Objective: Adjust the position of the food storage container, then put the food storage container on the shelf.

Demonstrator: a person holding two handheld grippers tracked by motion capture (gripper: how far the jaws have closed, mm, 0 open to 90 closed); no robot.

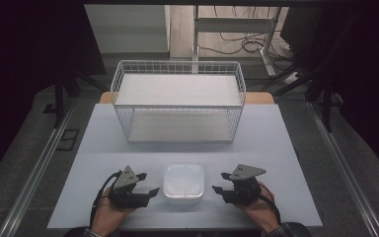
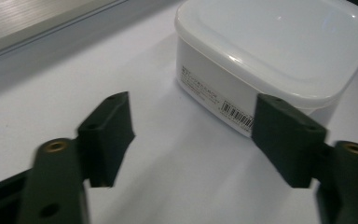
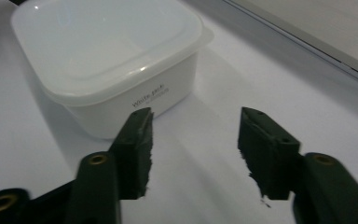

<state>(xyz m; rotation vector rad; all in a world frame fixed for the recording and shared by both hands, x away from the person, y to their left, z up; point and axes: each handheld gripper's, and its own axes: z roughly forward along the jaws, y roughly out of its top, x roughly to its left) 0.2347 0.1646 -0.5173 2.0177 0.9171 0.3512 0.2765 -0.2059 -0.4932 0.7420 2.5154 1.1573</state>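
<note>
Sitting at six o'clock on the table (image 1: 103, 143): white lidded container (image 1: 183, 180). Flanking it, spread and pinching nothing: left gripper (image 1: 139, 185) at nine o'clock, right gripper (image 1: 220, 183) at three. Risking a smooth wall slipping under uneven squeezing, or the lid popping.

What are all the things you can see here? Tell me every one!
box with lid: one, white, at the near edge of the table between the two tongs
label: one, with a barcode, on the side of the box
wire basket: one, white, at the far side of the table, behind the box
table: one, pale grey-white top
cables: several, black, on the floor beyond the table
left tongs: one, black, open, left of the box, not touching it
right tongs: one, black, open, right of the box, not touching it
hands: two, holding the tongs
</note>
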